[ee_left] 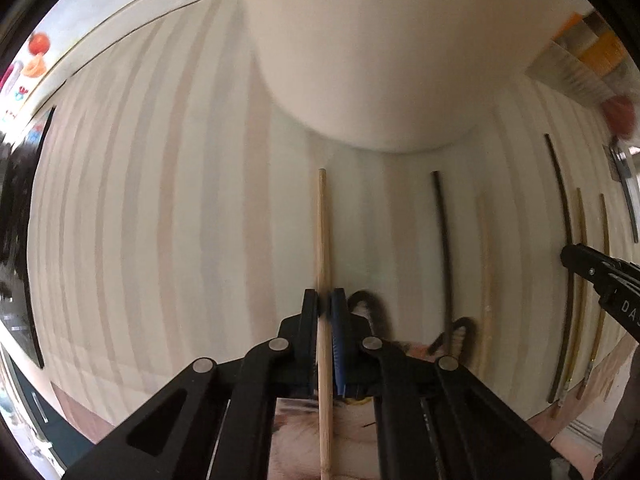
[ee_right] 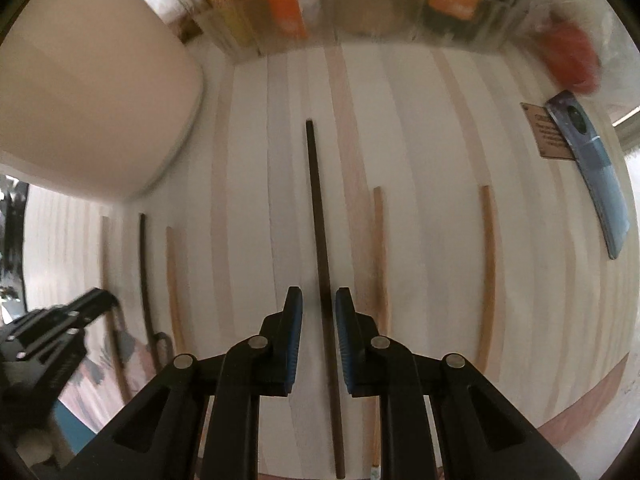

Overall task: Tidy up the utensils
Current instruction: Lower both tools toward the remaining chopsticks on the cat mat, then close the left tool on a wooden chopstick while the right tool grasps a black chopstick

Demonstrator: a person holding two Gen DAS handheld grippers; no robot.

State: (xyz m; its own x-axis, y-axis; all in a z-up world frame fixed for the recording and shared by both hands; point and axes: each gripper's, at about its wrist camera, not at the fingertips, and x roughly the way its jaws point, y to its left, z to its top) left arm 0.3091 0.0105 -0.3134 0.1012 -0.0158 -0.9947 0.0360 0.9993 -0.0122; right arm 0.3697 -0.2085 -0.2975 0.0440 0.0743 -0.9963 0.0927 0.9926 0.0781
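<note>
Chopsticks are being sorted on the striped mat (ee_right: 420,160); a pale wooden chopstick (ee_left: 322,240) is clamped in the left gripper (ee_left: 325,308); the right gripper (ee_right: 319,312), jaws apart, straddles a dark chopstick (ee_right: 320,220) and should be closed squarely.

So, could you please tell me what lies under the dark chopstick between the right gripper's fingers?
The dark chopstick lies on the pale striped wooden tabletop, between the open right gripper fingers. Its near end passes below the gripper, so what lies under it there is hidden.
</note>
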